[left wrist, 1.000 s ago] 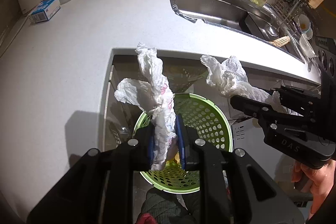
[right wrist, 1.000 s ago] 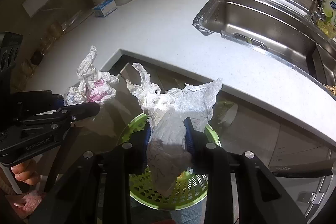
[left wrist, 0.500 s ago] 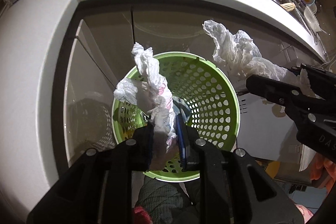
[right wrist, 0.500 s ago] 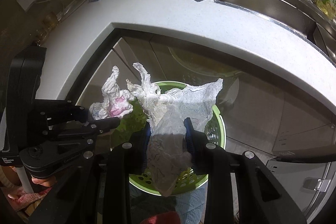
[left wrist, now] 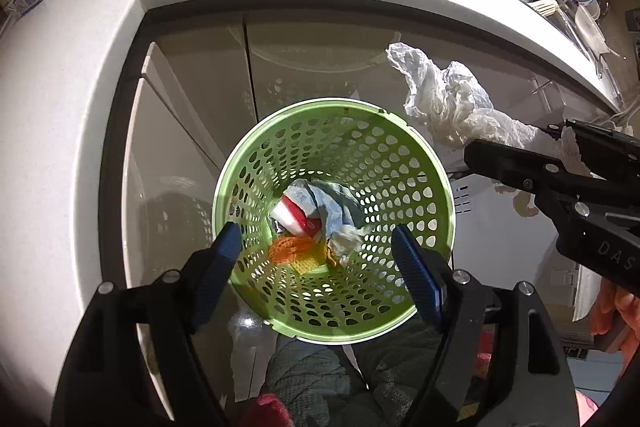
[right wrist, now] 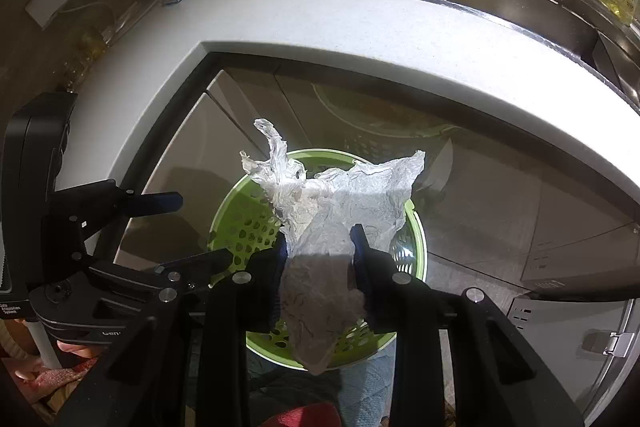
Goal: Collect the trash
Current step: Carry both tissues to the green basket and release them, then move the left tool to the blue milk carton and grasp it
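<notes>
Trash already lies in the green perforated basket [left wrist: 334, 219] on the floor below the worktop [left wrist: 72, 115]. Left claw [left wrist: 316, 251] is opening wide above it, nothing between. Right claw [right wrist: 320, 259] grips a crumpled white tissue [right wrist: 340, 203] over the rim, undropped.

**A:** What does the rig look like on my feed?

**B:** I see the left gripper [left wrist: 316, 251] as matte black, with two angular arms ending in blue ribbed pads [left wrist: 416, 277]. Round silver screws sit along each arm.

**A:** And the other one?

**B:** The right gripper [right wrist: 320, 263] is built the same: black frame, dark blue pads, silver bolts. From my left camera its side carries raised letters reading "DAS". In the right view, I read a small white label on the left unit's boxy black housing.

**A:** Clothing?

**B:** I make out grey-green knit fabric and something red below.
</notes>
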Demonstrator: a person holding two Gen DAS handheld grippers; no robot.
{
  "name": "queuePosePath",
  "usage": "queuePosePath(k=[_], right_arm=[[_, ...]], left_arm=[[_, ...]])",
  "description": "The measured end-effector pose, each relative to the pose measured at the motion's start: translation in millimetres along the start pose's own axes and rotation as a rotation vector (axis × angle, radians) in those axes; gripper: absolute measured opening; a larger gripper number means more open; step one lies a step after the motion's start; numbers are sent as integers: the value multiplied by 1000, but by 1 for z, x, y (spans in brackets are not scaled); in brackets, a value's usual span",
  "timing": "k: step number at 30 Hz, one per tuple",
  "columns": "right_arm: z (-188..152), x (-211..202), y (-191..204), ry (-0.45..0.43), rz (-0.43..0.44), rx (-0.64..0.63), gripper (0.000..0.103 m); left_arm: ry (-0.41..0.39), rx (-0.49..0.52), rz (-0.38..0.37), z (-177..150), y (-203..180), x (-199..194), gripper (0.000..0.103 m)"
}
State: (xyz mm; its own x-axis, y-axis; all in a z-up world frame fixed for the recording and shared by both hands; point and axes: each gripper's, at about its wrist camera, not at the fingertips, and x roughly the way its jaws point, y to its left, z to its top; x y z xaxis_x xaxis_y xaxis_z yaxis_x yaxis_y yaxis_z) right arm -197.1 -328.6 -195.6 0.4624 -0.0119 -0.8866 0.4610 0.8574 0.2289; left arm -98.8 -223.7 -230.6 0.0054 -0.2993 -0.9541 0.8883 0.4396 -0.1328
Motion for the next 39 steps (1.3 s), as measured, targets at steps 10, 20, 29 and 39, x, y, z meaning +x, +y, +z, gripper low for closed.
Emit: queuePosePath(k=[10, 20, 29, 39], right_arm=[[-4, 21, 6, 61, 26, -22, 60], [35, 7, 24, -4, 39, -98, 98], [145, -6, 58, -138, 91, -259, 101], [272, 24, 97, -220, 157, -394, 101]], left_arm=[[-117, -51, 71, 3, 28, -47, 83], [-197, -222, 130, 16, 79, -77, 88], [-316, -440, 258, 63, 149, -118, 94], [-390, -721, 336, 145, 235, -127, 95]])
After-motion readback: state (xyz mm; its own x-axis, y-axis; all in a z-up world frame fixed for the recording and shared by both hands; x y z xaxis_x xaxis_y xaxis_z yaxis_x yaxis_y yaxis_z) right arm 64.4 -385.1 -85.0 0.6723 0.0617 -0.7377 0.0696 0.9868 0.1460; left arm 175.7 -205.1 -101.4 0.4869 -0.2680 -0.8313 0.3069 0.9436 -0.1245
